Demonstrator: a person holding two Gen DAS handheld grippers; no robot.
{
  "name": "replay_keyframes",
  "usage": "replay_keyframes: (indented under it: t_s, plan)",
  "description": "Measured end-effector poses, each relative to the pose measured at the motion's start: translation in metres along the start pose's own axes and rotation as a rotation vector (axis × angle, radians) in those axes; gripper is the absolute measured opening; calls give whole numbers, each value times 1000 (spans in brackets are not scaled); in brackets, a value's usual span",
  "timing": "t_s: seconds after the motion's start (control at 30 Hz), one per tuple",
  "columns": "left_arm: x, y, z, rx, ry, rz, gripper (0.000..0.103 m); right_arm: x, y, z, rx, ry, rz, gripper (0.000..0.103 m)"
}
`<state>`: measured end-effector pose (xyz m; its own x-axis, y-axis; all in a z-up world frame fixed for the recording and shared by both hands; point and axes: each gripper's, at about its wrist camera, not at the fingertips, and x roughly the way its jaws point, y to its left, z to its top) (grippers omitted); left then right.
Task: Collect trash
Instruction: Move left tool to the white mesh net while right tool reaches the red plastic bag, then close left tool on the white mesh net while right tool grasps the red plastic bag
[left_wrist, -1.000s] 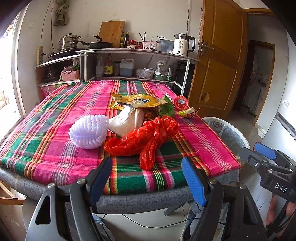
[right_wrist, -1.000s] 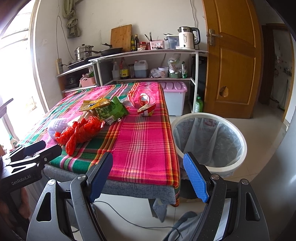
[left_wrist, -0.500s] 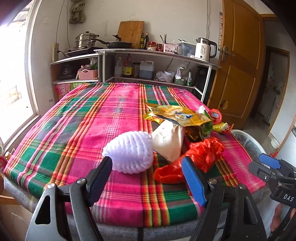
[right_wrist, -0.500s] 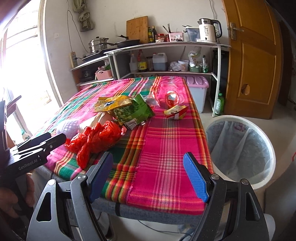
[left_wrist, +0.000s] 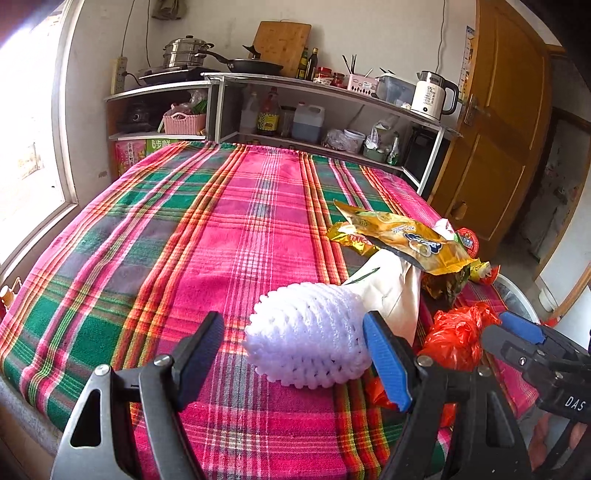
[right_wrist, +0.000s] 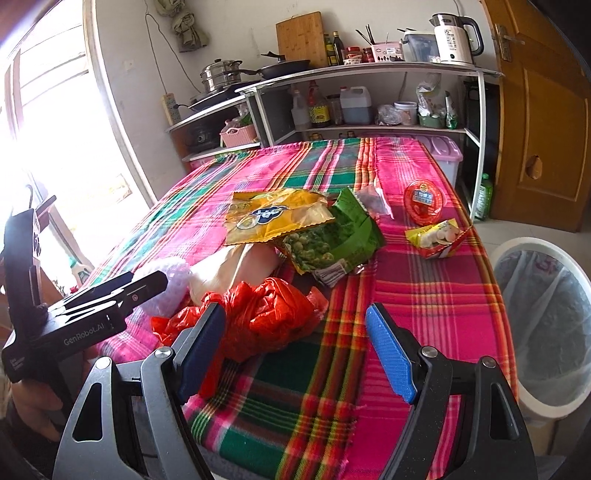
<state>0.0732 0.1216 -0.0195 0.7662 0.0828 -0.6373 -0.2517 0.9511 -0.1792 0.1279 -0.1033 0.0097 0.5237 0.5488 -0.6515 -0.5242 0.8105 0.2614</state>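
A pile of trash lies on the plaid tablecloth (left_wrist: 221, 236). Nearest my left gripper (left_wrist: 295, 358) is a white foam fruit net (left_wrist: 306, 343), just beyond its open fingertips and toward the right finger. Behind the net are a cream bag (left_wrist: 391, 291), a yellow snack packet (left_wrist: 406, 236) and a red plastic bag (left_wrist: 458, 336). My right gripper (right_wrist: 295, 354) stands open over the near table edge, its left finger in front of the red plastic bag (right_wrist: 273, 317). Farther off are a green snack packet (right_wrist: 328, 240), a red round cup (right_wrist: 424, 201) and a small wrapper (right_wrist: 437, 236).
A white waste bin (right_wrist: 546, 325) with a clear liner stands on the floor right of the table. Shelves (left_wrist: 332, 110) with pots, bottles and a kettle run along the back wall. A wooden door (right_wrist: 543, 110) is at the right, a bright window at the left.
Both grippers have moved forward toward the trash pile. The foam net now sits just ahead of the left fingers, and the red bag is close in front of the right ones. Both stay open.
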Motion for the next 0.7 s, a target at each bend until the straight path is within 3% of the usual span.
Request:
replay_keyframes:
  t_s: [0.17,0.23,0.3,0.37,0.43,0.7]
  plan:
    - [9,2,-4,-11,44,-36,79,13,3,7,28,34,29,78]
    - [11,2,-7,-8,53,-47,73,18,-2,6,84,74,69,78]
    - [12,1,-8,-1,57,-52,68,23,-9,7,146,97,115,74]
    - [11,0,-10,9,56,-56,63,22,-8,9,156,95,140,61]
    - [10,-3,-10,22,52,-57,58,19,-2,10,134,88,137,54]
    - [1,-6,-10,34,33,-59,43,14,6,9,95,81,127,46]
